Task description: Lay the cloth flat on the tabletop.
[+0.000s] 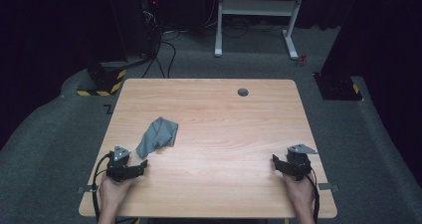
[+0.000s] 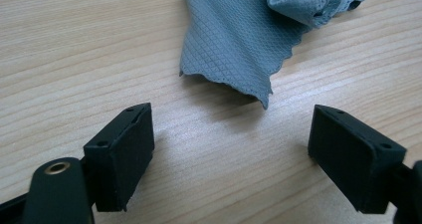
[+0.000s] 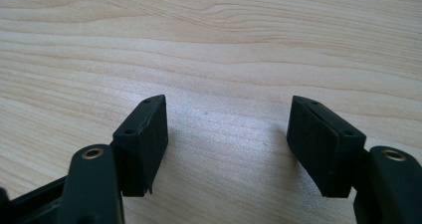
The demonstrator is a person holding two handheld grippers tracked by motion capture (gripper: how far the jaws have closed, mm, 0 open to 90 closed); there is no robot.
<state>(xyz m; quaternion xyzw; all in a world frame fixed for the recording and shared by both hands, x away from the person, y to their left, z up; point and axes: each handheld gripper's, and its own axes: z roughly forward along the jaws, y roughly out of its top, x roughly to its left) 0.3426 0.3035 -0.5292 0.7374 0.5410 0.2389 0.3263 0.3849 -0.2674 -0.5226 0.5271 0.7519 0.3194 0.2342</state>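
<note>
- A grey cloth (image 1: 158,136) lies crumpled on the left half of the wooden bench (image 1: 224,124), well in from the edges.
- Its weave shows a fine diamond pattern, and its hem is scalloped, as the left gripper view shows (image 2: 234,40).
- One flat corner points toward the near-left side; the far part is bunched into folds.
- The near corner lifts slightly off the wood, casting a shadow beneath.
</note>
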